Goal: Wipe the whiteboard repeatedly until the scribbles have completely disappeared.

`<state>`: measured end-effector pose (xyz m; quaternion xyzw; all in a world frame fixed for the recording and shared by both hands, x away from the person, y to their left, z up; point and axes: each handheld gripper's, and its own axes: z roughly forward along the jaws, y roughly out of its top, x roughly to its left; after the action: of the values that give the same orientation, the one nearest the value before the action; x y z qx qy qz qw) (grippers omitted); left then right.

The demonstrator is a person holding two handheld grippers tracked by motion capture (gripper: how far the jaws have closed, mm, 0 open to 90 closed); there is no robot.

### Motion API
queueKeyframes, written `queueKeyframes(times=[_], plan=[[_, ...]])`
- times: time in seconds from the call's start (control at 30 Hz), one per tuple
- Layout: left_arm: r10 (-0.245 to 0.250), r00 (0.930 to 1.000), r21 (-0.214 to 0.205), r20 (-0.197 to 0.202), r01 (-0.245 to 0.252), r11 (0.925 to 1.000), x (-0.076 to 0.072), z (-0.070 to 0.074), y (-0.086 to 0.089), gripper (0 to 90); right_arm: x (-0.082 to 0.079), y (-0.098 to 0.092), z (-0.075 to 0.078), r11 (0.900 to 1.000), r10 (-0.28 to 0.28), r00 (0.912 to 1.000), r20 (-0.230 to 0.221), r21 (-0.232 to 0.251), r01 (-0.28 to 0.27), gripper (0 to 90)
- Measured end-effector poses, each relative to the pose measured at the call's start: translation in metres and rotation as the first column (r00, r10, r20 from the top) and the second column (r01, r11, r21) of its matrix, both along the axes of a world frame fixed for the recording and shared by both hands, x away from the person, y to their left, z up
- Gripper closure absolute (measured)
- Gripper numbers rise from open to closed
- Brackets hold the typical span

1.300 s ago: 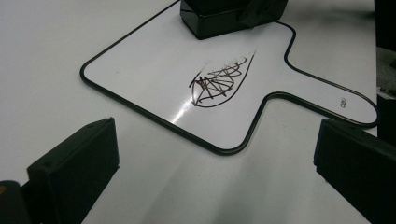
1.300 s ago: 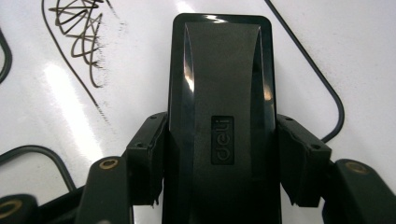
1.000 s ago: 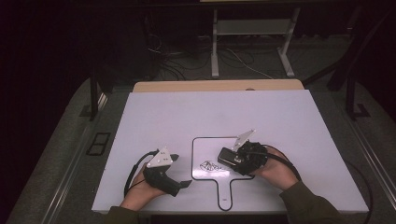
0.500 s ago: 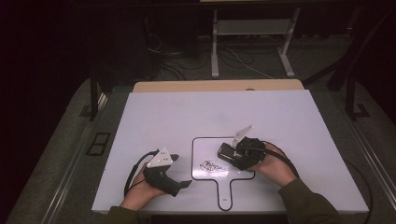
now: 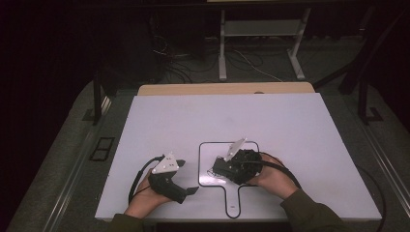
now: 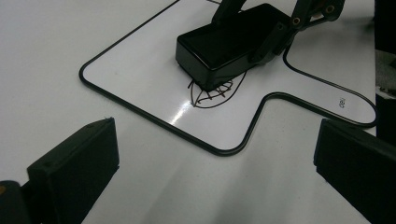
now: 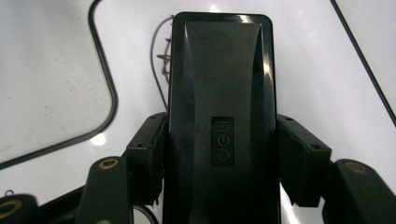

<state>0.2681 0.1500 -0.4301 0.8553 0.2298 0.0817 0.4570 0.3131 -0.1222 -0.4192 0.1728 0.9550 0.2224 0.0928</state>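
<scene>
the left gripper (image 5: 189, 190) rests on the white table (image 5: 290, 125) in the person's left hand (image 5: 145, 200), its jaws spread wide with nothing between them. ahead of those jaws lies the small whiteboard (image 6: 140, 70) with a black rim and a scribbled drawing (image 6: 212, 95). the right gripper (image 7: 219, 154) is clamped on a black eraser (image 7: 219, 93), one jaw on each long side. the eraser sits flat on the board, its far end over the scribble
</scene>
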Motion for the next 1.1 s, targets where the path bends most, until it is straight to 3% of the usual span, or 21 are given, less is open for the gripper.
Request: queueKeyframes(times=[0.37, 0.57, 0.6, 0.83, 1.1], plan=[[0.001, 1.0000, -0.001, -0.004, -0.001, 1.0000, 0.000, 0.000, 0.000, 0.0, 0.021, -0.013, 0.000, 0.9950, -0.100, 0.9950, -0.001, 0.004, 0.100, 38.9], [0.002, 1.0000, -0.004, -0.005, -0.002, 1.0000, 0.000, 0.000, -0.001, 0.0, 0.015, -0.005, 0.000, 0.9977, -0.067, 0.9977, -0.008, 0.006, 0.067, 38.8], [0.002, 1.0000, -0.004, -0.005, -0.002, 1.0000, 0.000, 0.000, -0.001, 0.0, 0.012, 0.000, 0.000, 0.9996, -0.027, 0.9996, -0.005, -0.005, 0.027, 38.9], [0.000, 1.0000, 0.001, -0.001, 0.000, 1.0000, 0.000, 0.000, 0.000, 0.0, 0.001, 0.017, 0.001, 0.9995, 0.030, 0.9995, -0.011, -0.009, -0.031, 38.8], [0.000, 1.0000, 0.000, -0.005, 0.000, 1.0000, 0.000, 0.000, 0.000, 0.0, 0.017, 0.010, 0.001, 0.9992, -0.040, 0.9992, 0.001, -0.010, 0.040, 38.8]])
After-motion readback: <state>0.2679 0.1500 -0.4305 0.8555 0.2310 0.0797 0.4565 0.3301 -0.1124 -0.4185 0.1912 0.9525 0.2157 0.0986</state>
